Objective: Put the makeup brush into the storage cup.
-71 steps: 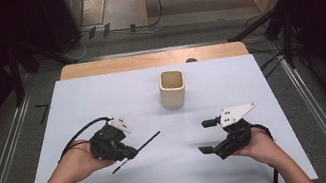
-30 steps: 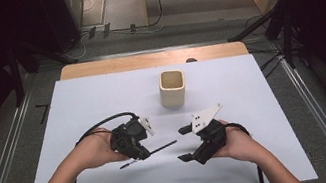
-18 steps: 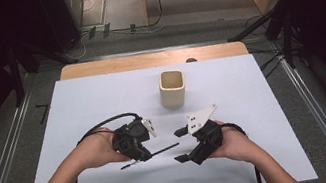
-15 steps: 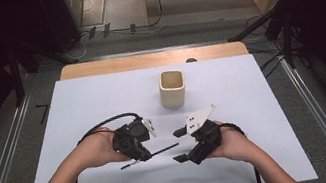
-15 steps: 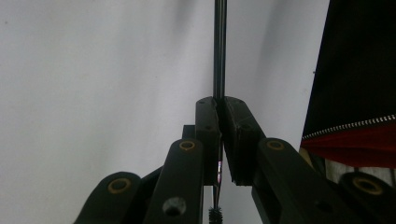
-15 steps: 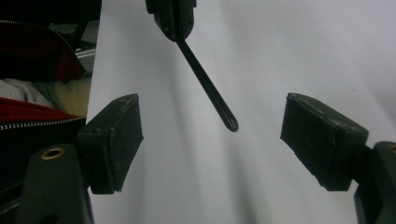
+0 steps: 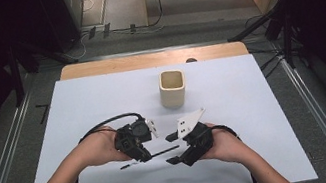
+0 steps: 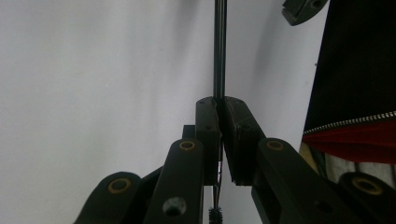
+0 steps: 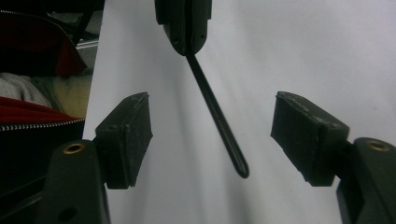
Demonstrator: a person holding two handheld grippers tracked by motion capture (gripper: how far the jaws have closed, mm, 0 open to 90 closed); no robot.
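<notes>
Landmark: the cup (image 7: 172,88), beige and upright on the white tabletop (image 7: 81,101), toward its far edge; every place below is given from this cup.

Rod: a thin black rod (image 7: 161,151) with a small brush tip at one end, held above the tabletop, on the near side of the cup and a little to its left. It lies almost level, so that its free end points across to the other hand.

Left gripper: the left gripper (image 7: 142,152) is near-left of the cup. Its jaws are pressed together on the rod; in the left gripper view the rod (image 8: 219,51) runs straight out from between the two pads (image 8: 208,121). I think the grip sits close to the brush end, to leave a long free part for the other hand.

Right gripper: the right gripper (image 7: 172,148) is on the near side of the cup, almost straight below it in the high view. Its jaws stand apart, one on each side of the free end of the rod (image 9: 219,126), and the pads (image 9: 128,135) do not touch it. The jaws have just been closing.

Step, as I judge: a hand-over from left to right. The left hand keeps the rod steady and level while the right one closes on it.

Cup, likely purpose: it stands open and upright behind both hands, probably to receive the rod.
</notes>
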